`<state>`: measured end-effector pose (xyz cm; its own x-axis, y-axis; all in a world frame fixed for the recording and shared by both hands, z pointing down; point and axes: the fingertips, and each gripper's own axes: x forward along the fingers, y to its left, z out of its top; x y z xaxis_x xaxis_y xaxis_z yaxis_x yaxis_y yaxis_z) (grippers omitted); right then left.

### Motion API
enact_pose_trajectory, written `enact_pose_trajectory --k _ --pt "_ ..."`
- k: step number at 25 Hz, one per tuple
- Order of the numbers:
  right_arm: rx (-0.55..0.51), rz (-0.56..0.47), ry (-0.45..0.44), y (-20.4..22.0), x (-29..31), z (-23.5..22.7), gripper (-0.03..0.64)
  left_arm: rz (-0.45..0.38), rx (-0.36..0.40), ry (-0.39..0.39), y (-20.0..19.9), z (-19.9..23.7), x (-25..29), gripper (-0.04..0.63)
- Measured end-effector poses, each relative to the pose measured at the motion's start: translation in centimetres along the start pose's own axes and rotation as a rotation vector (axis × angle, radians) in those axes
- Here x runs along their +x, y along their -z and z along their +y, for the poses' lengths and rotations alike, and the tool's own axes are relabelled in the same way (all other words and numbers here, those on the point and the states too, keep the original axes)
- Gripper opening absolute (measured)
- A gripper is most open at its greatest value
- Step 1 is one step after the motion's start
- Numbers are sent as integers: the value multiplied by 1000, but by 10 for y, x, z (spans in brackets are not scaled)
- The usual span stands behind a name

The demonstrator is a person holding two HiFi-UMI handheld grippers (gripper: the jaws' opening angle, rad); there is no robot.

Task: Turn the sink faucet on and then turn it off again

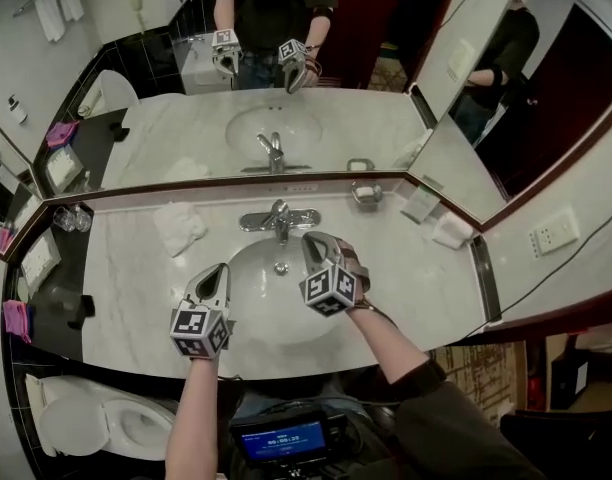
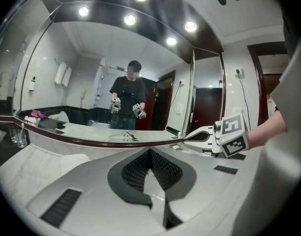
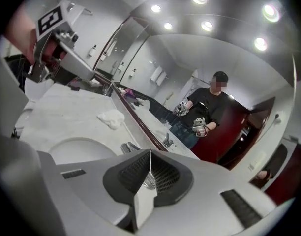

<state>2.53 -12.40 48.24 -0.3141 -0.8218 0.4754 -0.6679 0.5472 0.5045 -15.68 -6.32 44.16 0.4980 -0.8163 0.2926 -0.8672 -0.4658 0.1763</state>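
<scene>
Sink basin under faucet, soap dish right of faucet, contents unclear, left gripper and right gripper both closed, empty

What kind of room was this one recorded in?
A bathroom, likely a hotel's: a marble counter with an inset sink and chrome faucet, a wall-wide mirror above it, and a toilet beside the counter.

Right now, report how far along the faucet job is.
Done: can't tell; no water seen running from the faucet. In hand: nothing; left gripper and right gripper are shut, empty, above the sink, off the faucet. Left: possibly both turns, unless already finished.
</scene>
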Motion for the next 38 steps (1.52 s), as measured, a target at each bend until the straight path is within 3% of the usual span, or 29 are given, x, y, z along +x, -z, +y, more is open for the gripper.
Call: enact_pose_trajectory --k 11,16,26,38 --pt "621 -33 -68 47 -66 -24 21 29 37 31 -2 -35 -5 0" --pt "817 -71 -89 61 -88 -26 21 45 40 41 1 -38 -8 0" --pt "888 -42 -111 86 -94 -20 22 23 14 51 1 -41 -6 0" --pt "852 -9 -145 97 -88 -9 23 31 3 37 8 -41 -4 0"
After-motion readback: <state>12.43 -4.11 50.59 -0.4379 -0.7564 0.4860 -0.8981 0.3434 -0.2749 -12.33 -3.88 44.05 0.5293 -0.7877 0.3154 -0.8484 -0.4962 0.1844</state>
